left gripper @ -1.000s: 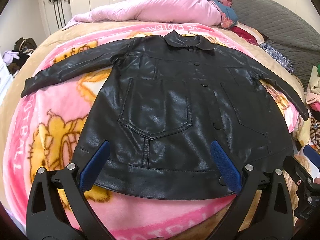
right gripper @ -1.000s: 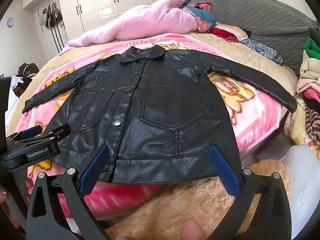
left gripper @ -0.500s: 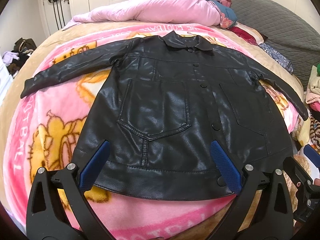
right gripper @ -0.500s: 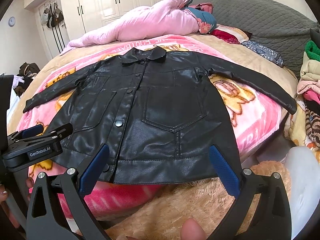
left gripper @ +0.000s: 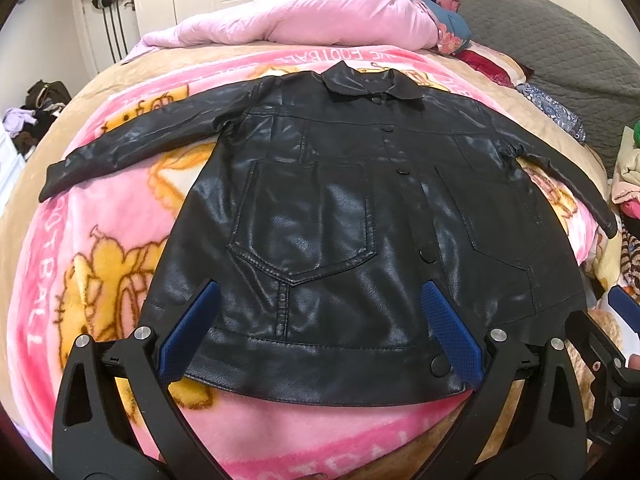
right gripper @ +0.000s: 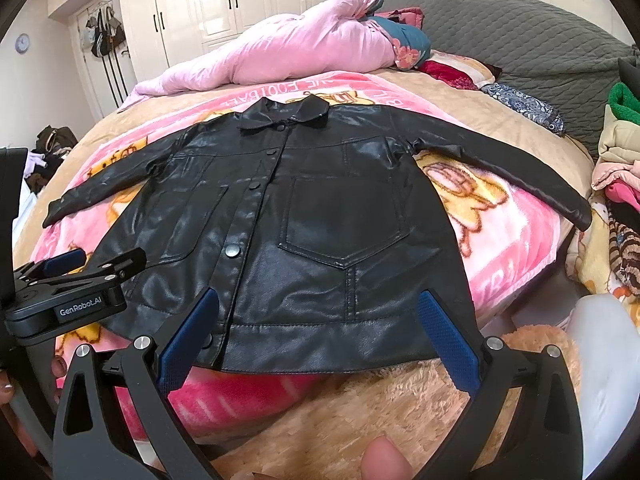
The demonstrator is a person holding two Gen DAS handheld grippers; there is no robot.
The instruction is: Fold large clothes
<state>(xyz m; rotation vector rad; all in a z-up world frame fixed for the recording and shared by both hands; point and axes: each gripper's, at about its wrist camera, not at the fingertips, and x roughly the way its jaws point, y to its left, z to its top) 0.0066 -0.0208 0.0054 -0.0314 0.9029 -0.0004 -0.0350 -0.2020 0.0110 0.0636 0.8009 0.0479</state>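
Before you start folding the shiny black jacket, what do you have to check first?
1. Black jacket lies flat, front up, on the pink blanket: ok.
2. Both sleeves spread out to the sides, not tucked under: ok.
3. Front buttoned shut: looks ok; the bottom snap is hard to judge.
4. Left gripper open and holding nothing, over the hem: ok.
5. Right gripper open and holding nothing, near the hem: ok.
6. Room to fold: not ok on one side, where a sleeve cuff reaches the blanket's edge.
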